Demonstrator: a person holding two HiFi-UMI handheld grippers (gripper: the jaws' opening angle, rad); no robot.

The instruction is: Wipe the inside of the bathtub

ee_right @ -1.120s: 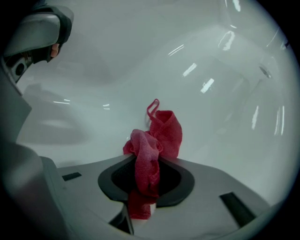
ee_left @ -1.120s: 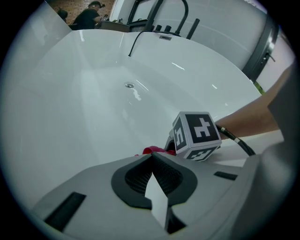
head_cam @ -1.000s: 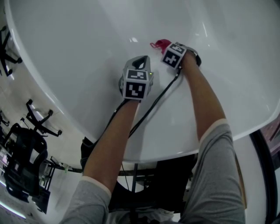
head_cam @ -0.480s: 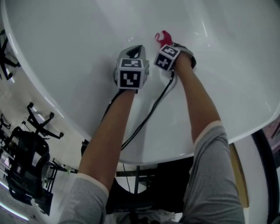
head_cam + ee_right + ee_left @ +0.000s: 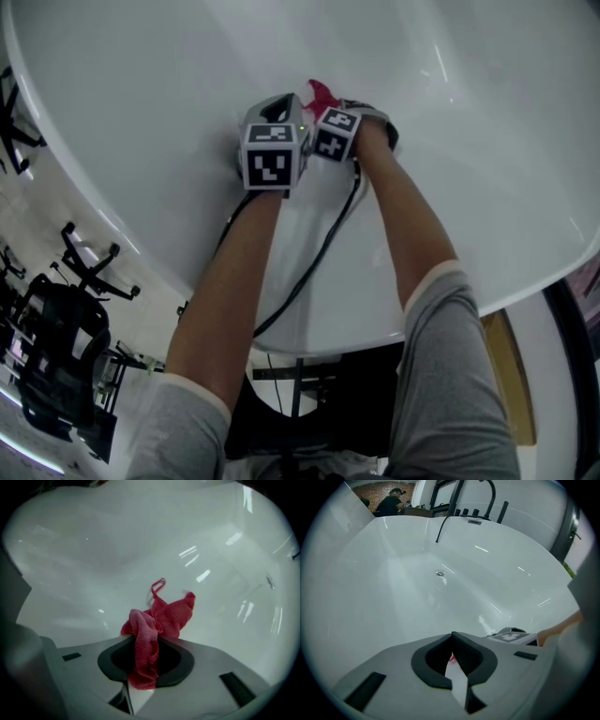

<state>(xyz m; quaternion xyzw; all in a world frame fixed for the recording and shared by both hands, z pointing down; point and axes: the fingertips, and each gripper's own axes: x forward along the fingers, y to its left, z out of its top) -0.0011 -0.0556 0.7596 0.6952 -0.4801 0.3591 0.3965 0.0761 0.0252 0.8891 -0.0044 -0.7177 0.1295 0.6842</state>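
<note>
The white bathtub (image 5: 141,112) fills the head view, and both arms reach over its rim into it. My right gripper (image 5: 143,637) is shut on a red cloth (image 5: 159,618), which bunches out past the jaws against the tub's inner wall. In the head view the red cloth (image 5: 322,94) peeks out just beyond the right gripper (image 5: 330,105). My left gripper (image 5: 277,103) hangs close beside it on the left, shut with nothing in it; in the left gripper view its pads (image 5: 461,651) meet at the tip. The drain (image 5: 439,573) lies on the tub floor far ahead.
A black faucet (image 5: 487,498) and knobs stand on the tub's far rim. A person works at the back left of the room (image 5: 391,501). Black stands (image 5: 84,258) and equipment sit on the floor left of the tub. Cables (image 5: 319,253) trail from the grippers over the rim.
Both grippers have moved left and farther up the tub wall, drawing close together. The red cloth has travelled with the right gripper across the surface.
</note>
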